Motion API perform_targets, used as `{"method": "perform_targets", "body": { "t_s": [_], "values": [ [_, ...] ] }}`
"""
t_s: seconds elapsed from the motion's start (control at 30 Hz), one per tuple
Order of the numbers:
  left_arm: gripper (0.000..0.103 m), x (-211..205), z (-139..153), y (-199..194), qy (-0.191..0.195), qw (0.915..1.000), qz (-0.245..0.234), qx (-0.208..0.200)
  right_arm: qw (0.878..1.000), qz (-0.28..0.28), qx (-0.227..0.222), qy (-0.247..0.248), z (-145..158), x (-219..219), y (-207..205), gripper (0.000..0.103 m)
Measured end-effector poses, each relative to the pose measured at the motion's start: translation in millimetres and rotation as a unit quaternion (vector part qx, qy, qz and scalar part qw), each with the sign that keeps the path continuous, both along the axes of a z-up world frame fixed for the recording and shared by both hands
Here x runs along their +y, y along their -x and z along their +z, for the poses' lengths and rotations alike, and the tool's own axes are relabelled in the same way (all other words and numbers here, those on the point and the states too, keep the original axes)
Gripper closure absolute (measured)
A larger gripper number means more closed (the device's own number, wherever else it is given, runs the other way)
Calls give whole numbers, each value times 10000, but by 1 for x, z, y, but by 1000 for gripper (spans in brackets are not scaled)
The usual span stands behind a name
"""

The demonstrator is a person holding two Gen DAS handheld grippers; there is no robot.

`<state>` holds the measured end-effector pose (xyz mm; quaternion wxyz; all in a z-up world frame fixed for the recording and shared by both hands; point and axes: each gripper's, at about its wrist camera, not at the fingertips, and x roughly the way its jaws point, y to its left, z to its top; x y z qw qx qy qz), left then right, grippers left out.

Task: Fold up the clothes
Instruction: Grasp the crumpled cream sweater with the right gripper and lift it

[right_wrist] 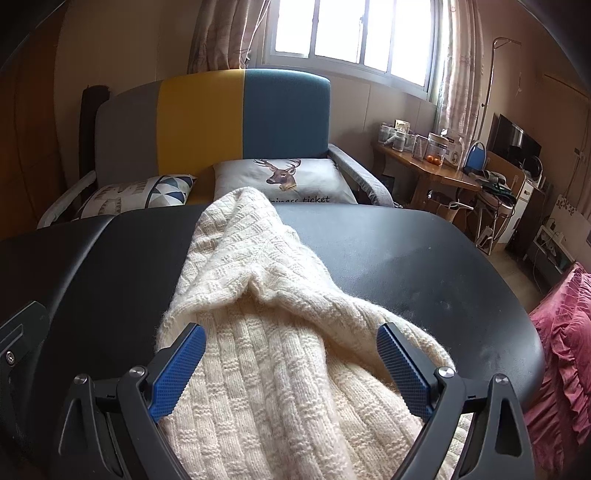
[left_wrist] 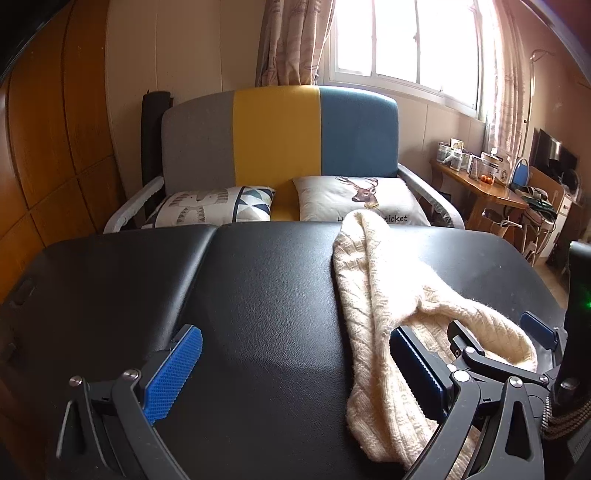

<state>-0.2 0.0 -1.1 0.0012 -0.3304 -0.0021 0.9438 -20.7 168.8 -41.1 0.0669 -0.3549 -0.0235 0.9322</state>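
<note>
Cream cable-knit sweater (right_wrist: 266, 332) lies bunched in a long heap on the black padded table (right_wrist: 424, 266), running from the bottom of the right wrist frame up to centre. Right gripper (right_wrist: 291, 365) is spread wide, blue pads straddling the knit, gripping nothing. Left gripper (left_wrist: 295, 373) is wide open too, over bare tabletop, its right pad (left_wrist: 413, 365) against the sweater's edge, lower right.

- We see a bright barred window (right_wrist: 354, 33) with patterned curtains (left_wrist: 291, 40).
- Below stands a grey, yellow and blue sofa (left_wrist: 280, 129); a cluttered wooden desk (right_wrist: 428, 173) sits right.
</note>
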Motion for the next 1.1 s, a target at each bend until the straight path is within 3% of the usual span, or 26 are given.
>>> {"method": "perform_targets", "body": {
  "t_s": [0.27, 0.43, 0.5, 0.57, 0.67, 0.73, 0.83, 1.0, 1.1],
  "values": [
    [1, -1, -14, 2, -36, 9997, -159, -200, 9998, 8, -119, 172, -15, 8, 0, 7],
    [0, -1, -23, 4, -59, 9991, -259, -325, 9915, 435, -241, 1206, -17, 32, -3, 10],
    [0, -1, -27, 4, -68, 9988, -299, -375, 9790, 668, -253, 1908, -18, 48, -8, 10],
    [0, -5, -41, 9, -391, 9957, -510, -661, 9590, 846, -375, 2678, -24, 68, -11, 11],
    [0, -12, -64, 16, -940, 9858, -824, -1118, 9099, 865, -575, 4016, -41, 104, -17, 16],
    [0, -13, -78, 18, -953, 9840, -813, -1270, 8767, 666, -563, 4731, -52, 131, -23, 16],
    [0, -13, -93, 18, -977, 9796, -1037, -1419, 8427, 426, -334, 5356, -61, 162, -40, 16],
    [0, -21, -114, 20, -1927, 9539, -1316, -1887, 8286, -175, -457, 5576, -72, 190, -63, 15],
    [0, -18, -116, 18, -2155, 9443, -1499, -1984, 8289, -610, -424, 5544, -76, 207, -76, 15]
  ]
}}
